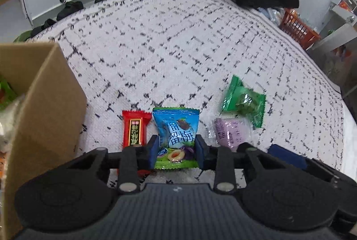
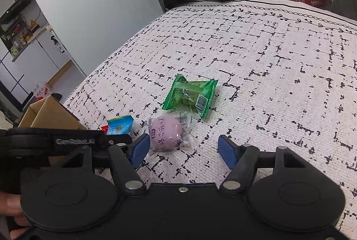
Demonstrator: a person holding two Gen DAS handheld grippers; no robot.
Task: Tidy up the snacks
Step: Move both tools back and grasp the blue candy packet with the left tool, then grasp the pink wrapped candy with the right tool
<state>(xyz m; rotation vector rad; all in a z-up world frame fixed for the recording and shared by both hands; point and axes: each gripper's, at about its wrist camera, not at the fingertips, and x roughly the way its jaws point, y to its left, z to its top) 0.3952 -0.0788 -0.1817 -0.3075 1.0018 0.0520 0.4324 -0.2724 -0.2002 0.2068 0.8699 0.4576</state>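
Left gripper (image 1: 176, 148): blue pads pressed against both sides of the blue plum-candy packet (image 1: 175, 135), clenched on it at table level. Red snack bar (image 1: 134, 130) lies just left of that packet, touching or nearly so. Cardboard box (image 1: 44, 106) stands near left, its wall close to the red bar. Right gripper (image 2: 186, 149): jaws spread wide, released, grasping nothing. Purple mochi packet (image 2: 166, 134) lies just beyond its left pad; green packet (image 2: 190, 95) farther on. The patterned tablecloth (image 2: 279, 84) stretches bare far and right.
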